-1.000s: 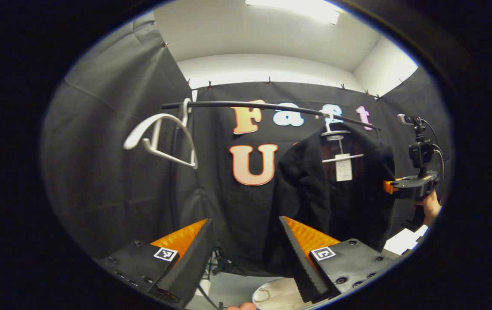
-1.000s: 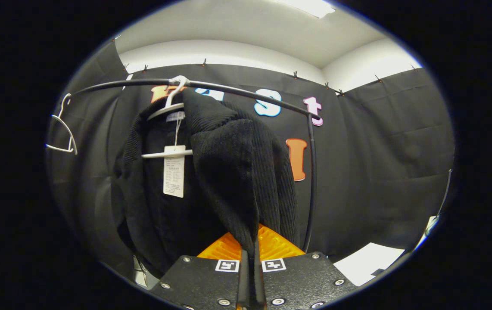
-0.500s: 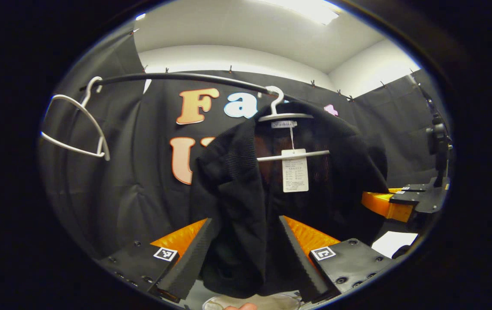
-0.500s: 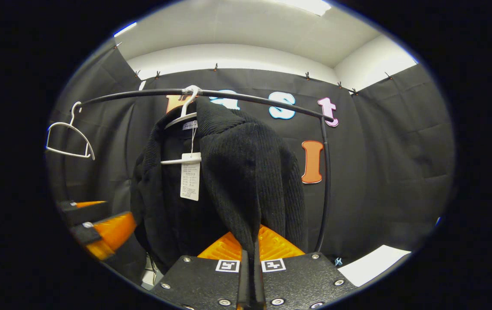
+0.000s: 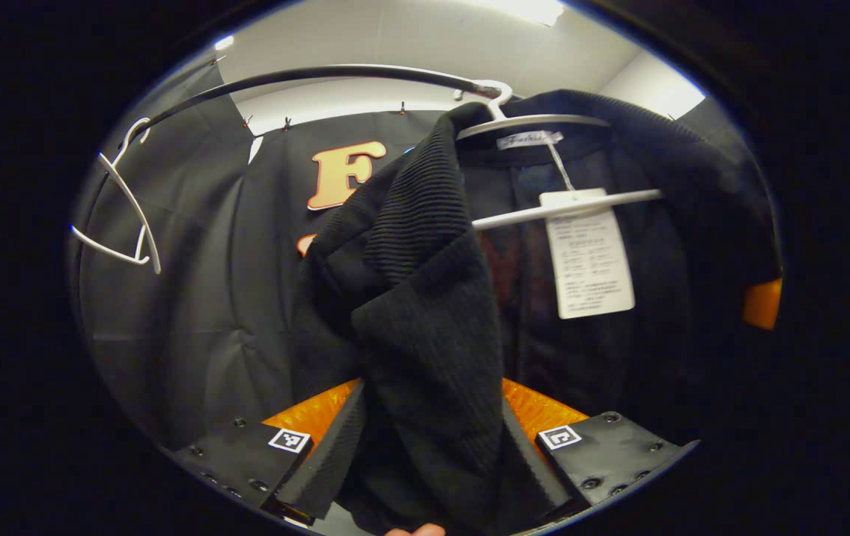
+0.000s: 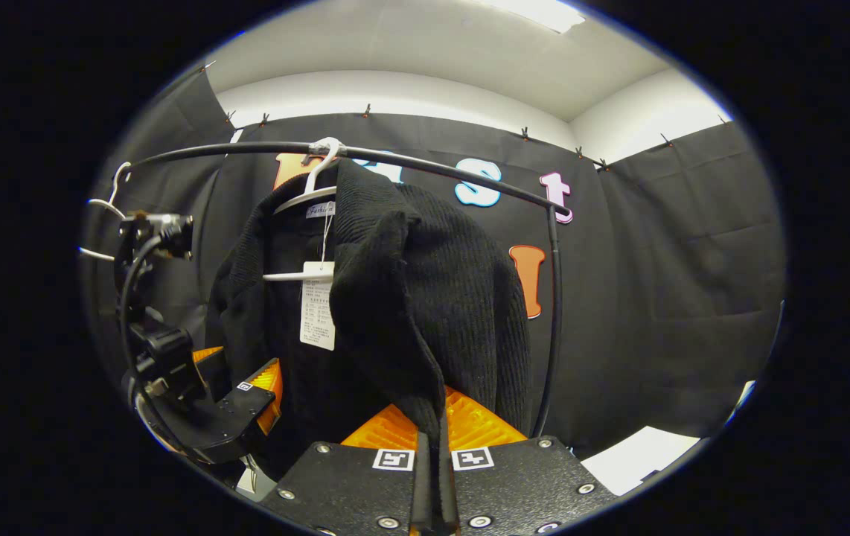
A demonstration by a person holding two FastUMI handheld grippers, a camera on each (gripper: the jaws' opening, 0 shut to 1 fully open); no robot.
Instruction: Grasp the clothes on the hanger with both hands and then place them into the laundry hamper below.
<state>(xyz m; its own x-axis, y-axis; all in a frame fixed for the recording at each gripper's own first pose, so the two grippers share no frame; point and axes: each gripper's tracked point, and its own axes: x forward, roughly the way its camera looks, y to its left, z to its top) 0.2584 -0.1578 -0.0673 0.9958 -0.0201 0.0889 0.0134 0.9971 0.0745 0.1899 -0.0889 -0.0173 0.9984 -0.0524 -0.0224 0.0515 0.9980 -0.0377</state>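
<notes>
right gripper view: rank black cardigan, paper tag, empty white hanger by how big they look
1. black cardigan, clearly largest.
2. paper tag and empty white hanger: unsure, since the hanger hangs farther off and is partly hidden.

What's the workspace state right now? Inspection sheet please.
Surface: nothing seen.
Job's things: black jacket hangs on white hanger from rail; paper tag dangles inside.
Clutter: spare hanger at rail's far end.
Grippers: left tongs open, jacket's front edge between fingers; right tongs shut on jacket's other edge.
Cables: black cable on left tongs' rig.
Surroundings: black cloth wall, white ceiling.
</notes>
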